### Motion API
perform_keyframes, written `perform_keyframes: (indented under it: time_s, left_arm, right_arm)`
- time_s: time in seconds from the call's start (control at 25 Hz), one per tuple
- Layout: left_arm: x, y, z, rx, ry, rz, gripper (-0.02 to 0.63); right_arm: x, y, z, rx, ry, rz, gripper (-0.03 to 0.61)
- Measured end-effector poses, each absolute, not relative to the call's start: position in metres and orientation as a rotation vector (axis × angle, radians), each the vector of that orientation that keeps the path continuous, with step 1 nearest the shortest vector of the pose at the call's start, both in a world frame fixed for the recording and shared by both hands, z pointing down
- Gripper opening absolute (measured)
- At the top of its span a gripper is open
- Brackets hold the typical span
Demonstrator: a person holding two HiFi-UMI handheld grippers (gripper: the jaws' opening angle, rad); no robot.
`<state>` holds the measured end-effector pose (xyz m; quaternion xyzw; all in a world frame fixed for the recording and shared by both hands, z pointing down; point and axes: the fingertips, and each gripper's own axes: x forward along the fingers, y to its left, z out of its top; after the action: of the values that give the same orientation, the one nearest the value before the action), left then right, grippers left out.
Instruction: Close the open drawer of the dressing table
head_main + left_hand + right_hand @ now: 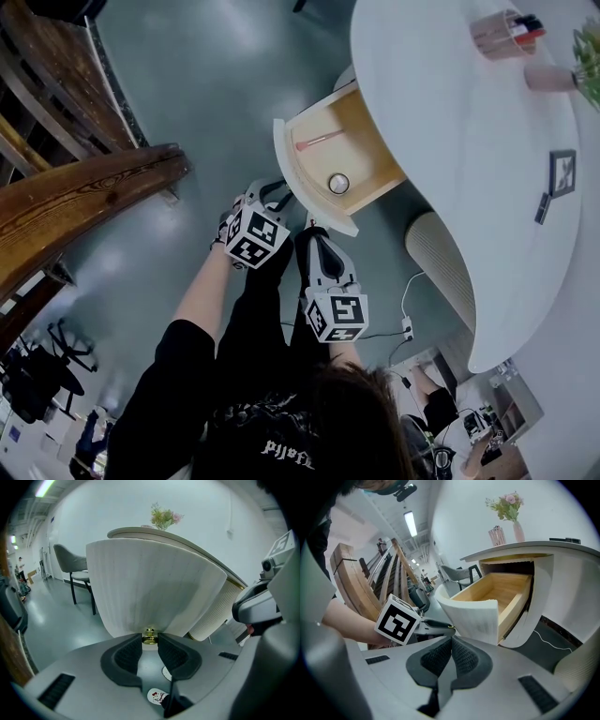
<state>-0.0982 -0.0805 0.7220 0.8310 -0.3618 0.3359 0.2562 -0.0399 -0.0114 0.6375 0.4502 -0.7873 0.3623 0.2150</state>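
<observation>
The drawer [349, 131] of the dressing table [450, 150] is seen pulled well out from under the white top. Its wooden inside is exposed, and a small round object [338, 183] lies near its curved white front. The left hand-held gripper [149, 642] is set square against that front, with the brass knob [149, 636] taken between the jaw tips. The jaws are closed down to the knob's width and appear to touch it on both sides. Such a hold is judged to give a firm point through which the drawer can be steered and pushed straight in. The right hand-held gripper [451, 640] is held just beside one end of the front, its jaws pressed together on nothing, so that the drawer's path is not blocked. The closing push is not yet made.
</observation>
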Motion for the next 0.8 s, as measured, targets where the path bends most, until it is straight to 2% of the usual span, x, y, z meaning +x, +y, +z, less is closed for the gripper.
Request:
perform_keyframes:
  time_s: [0.8]
  left_arm:
    - [-0.07,-0.111,0.722,2.248,-0.986,0.867,0.118]
  right_arm:
    - [-0.02,-0.037,0.631,1.301,-2.212,0.987,0.026]
